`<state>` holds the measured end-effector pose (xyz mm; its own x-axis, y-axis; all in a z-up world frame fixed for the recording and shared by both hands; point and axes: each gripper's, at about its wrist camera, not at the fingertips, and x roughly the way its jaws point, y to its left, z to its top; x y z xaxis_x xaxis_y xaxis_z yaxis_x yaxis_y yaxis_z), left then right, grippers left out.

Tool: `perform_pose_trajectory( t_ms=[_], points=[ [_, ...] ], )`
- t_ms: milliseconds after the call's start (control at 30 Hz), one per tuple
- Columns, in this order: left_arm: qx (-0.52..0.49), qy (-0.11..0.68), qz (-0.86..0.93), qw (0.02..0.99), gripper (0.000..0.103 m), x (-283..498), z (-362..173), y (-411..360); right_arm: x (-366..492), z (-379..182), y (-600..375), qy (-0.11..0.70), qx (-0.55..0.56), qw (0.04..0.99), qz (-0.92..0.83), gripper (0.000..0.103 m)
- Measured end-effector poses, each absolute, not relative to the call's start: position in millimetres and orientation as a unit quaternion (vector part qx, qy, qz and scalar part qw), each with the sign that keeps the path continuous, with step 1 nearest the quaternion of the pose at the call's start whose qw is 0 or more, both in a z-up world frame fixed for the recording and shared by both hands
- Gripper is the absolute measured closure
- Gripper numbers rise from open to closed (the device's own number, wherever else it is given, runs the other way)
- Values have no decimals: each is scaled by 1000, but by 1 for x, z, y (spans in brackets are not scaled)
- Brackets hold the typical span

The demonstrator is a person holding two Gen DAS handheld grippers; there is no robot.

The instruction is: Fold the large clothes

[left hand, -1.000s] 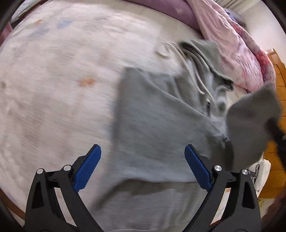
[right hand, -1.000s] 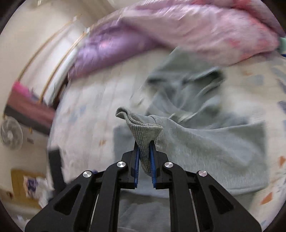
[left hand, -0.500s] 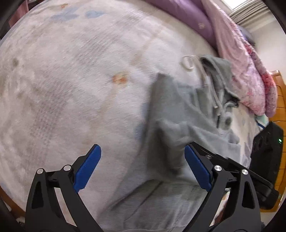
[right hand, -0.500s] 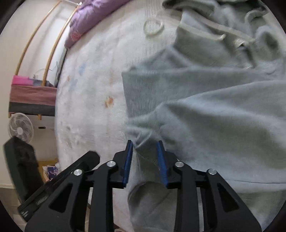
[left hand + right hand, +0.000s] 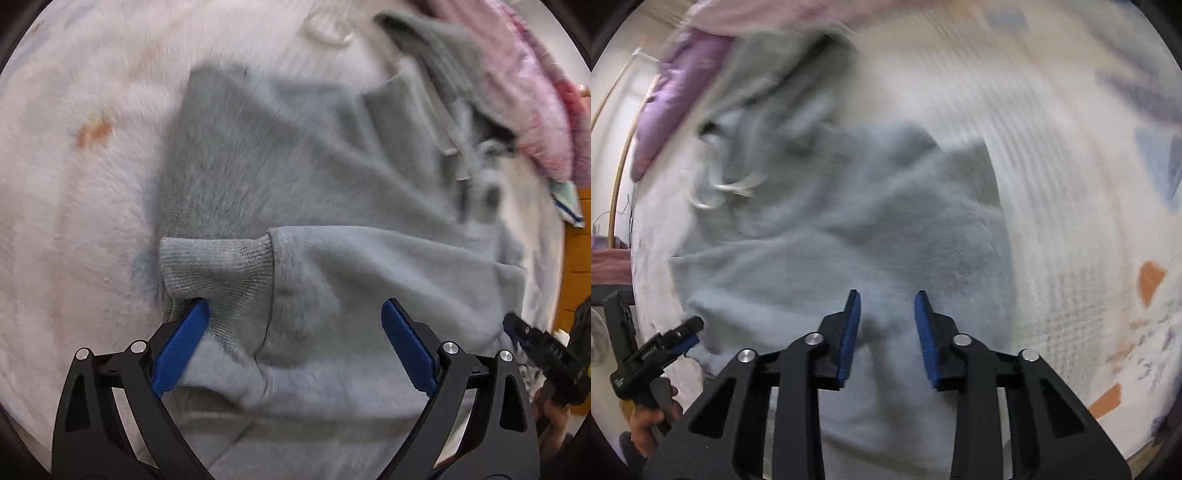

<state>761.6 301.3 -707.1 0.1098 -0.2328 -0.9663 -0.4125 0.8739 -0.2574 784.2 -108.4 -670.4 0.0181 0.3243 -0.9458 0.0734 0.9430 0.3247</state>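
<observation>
A grey hooded sweatshirt [image 5: 303,173] lies on the pale bedspread [image 5: 74,192], its sleeve folded across the body with the ribbed cuff [image 5: 218,266] at the left. My left gripper [image 5: 295,314] is open and empty, low over the sleeve, its left pad next to the cuff. My right gripper [image 5: 888,310] is open and empty over the sweatshirt [image 5: 831,229] and shows at the right edge of the left wrist view [image 5: 535,339]. The left gripper shows at the lower left of the right wrist view [image 5: 661,343]. The hood [image 5: 436,62] and drawstrings [image 5: 724,192] lie at the far side.
A pink quilt [image 5: 535,103] is bunched at the far right of the bed, with a purple pillow [image 5: 672,96] beside it. Wooden furniture [image 5: 576,266] stands past the right bed edge. A fan [image 5: 596,339] stands on the floor at the left.
My right gripper has let go of the sleeve cuff, laid across the sweatshirt body, and pulled back to the right, opening wider. My left gripper has come down close over the cuff.
</observation>
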Motion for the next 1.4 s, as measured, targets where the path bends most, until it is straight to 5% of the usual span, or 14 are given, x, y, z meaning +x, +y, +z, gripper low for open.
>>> perform_pose_trajectory(
  t_ms=[100, 200, 367, 500, 733, 1033, 1100, 1133, 1167, 1267, 1400],
  points=[
    [-213, 676, 65, 703, 7, 769, -709, 294, 788, -693, -123, 704, 178, 680, 97, 89],
    [-218, 659, 51, 718, 7, 771, -679, 294, 797, -679, -126, 720, 200, 657, 100, 83],
    [-268, 600, 9, 754, 7, 814, -631, 313, 839, -626, -122, 680, 202, 689, 149, 50],
    [-347, 565, -12, 748, 7, 897, -649, 340, 909, -614, -111, 637, 199, 726, 164, 50],
    [-243, 581, -8, 777, 7, 1034, -668, 324, 1024, -646, -89, 604, 240, 745, 149, 50],
    [-125, 628, 19, 768, 7, 1080, -713, 294, 1063, -709, -75, 655, 234, 704, 143, 49],
    [-123, 618, 15, 777, 8, 1083, -713, 291, 1065, -708, -74, 643, 239, 712, 149, 59],
    [-122, 612, 6, 781, 21, 1082, -711, 291, 1065, -706, -74, 641, 238, 713, 154, 76],
    [-123, 611, -15, 782, 48, 1084, -710, 287, 1064, -702, -73, 638, 232, 716, 159, 80],
    [-103, 611, -46, 784, 79, 1085, -702, 276, 1054, -678, -65, 613, 208, 739, 186, 86],
    [-109, 579, -53, 806, 85, 1073, -670, 277, 1031, -638, -63, 571, 195, 768, 213, 88]
  ],
)
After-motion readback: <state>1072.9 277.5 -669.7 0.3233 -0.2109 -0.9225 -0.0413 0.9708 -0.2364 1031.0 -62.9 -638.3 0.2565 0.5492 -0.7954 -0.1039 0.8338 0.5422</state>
